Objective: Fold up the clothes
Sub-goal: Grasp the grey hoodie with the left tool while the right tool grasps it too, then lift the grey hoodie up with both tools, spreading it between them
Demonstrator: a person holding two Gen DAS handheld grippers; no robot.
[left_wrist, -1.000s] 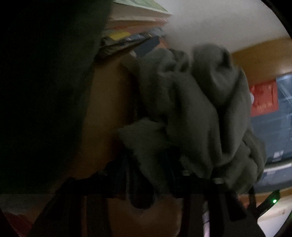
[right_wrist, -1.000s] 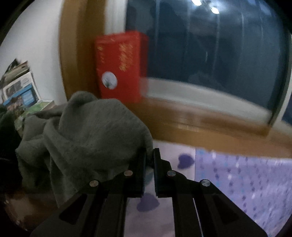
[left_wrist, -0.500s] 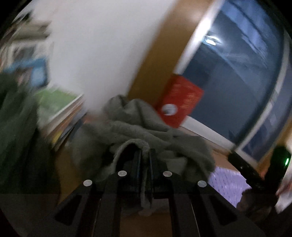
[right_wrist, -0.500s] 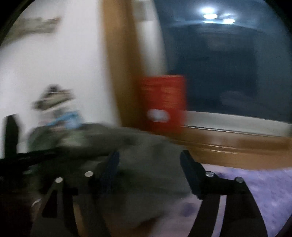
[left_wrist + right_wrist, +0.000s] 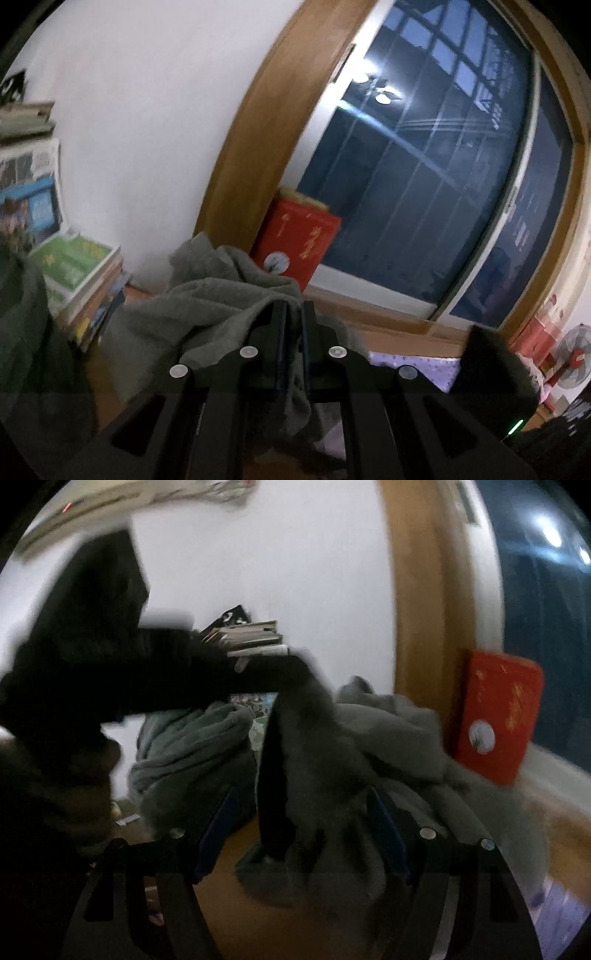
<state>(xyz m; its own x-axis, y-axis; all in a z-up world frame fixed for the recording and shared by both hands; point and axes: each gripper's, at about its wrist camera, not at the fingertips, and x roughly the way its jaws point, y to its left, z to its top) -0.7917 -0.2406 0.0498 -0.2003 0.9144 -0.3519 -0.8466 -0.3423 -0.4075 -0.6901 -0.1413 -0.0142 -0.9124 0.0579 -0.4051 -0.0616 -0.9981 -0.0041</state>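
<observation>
Left wrist view: the left gripper (image 5: 292, 310) stays clamped on a fold of the grey garment (image 5: 207, 306), now lifted clear of the books (image 5: 74, 273) toward the red box (image 5: 299, 240). Right wrist view: the right gripper (image 5: 299, 812), closed a second ago, now gapes wide, the garment (image 5: 391, 746) draped between its fingers (image 5: 388, 823) above the surface (image 5: 229, 853).

A home room: wood-framed window (image 5: 424, 206), stacked books (image 5: 70, 280), clothes (image 5: 388, 746).
</observation>
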